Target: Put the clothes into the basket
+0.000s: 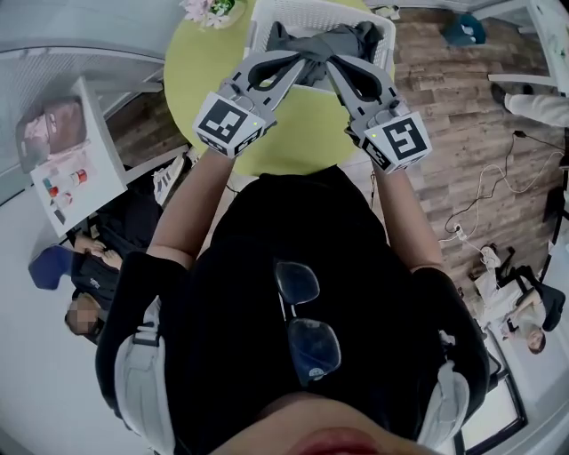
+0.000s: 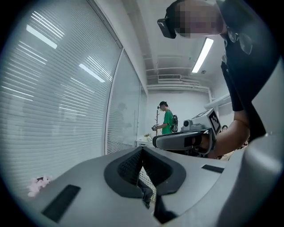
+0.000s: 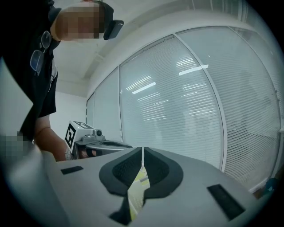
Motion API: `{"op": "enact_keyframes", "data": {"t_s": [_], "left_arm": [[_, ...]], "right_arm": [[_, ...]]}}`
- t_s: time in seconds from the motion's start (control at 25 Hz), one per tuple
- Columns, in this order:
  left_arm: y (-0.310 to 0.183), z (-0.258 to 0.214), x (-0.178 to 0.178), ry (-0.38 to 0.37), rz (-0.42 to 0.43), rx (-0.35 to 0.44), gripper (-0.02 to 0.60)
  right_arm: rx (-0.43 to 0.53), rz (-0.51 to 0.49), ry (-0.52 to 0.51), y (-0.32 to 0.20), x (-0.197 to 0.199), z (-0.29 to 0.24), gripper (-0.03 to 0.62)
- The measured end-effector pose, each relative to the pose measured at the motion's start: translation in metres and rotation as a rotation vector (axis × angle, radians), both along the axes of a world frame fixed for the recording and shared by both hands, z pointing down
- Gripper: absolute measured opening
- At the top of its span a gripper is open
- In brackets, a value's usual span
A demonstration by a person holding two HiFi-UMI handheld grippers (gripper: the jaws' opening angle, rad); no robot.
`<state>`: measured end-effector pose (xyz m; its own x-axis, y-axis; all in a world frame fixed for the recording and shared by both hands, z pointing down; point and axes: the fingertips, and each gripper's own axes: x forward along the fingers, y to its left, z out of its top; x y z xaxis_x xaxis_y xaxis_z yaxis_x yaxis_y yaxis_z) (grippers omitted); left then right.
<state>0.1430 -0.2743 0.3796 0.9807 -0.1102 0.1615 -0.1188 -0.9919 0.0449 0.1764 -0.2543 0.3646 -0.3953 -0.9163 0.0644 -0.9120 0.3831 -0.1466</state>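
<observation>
Just beyond the left tongs [image 1: 302,58] and right tongs [image 1: 336,64], both clenched empty, dark clothes [image 1: 342,40] lie in the basket [image 1: 311,12]. None show elsewhere, so the task looks done

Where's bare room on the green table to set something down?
Bare tabletop lies left of the basket, below the flowers, and along the near edge. Crowded at the basket's front, where left gripper and right gripper meet the clothes.

No readable text, labels or numbers anywhere
</observation>
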Motion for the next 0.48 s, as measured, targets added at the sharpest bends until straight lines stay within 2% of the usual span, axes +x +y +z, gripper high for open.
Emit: {"op": "enact_keyframes", "data": {"t_s": [0.28,0.48], "left_arm": [[0.008,-0.006,-0.007,0.019,0.002,0.015,0.011],[0.011,-0.008,-0.005,0.025,0.006,0.029,0.011]], "right_arm": [[0.006,-0.03,0.037,0.003,-0.016,-0.007,0.031],[-0.009,-0.023,0.051,0.006,-0.014,-0.005,0.026]]}}
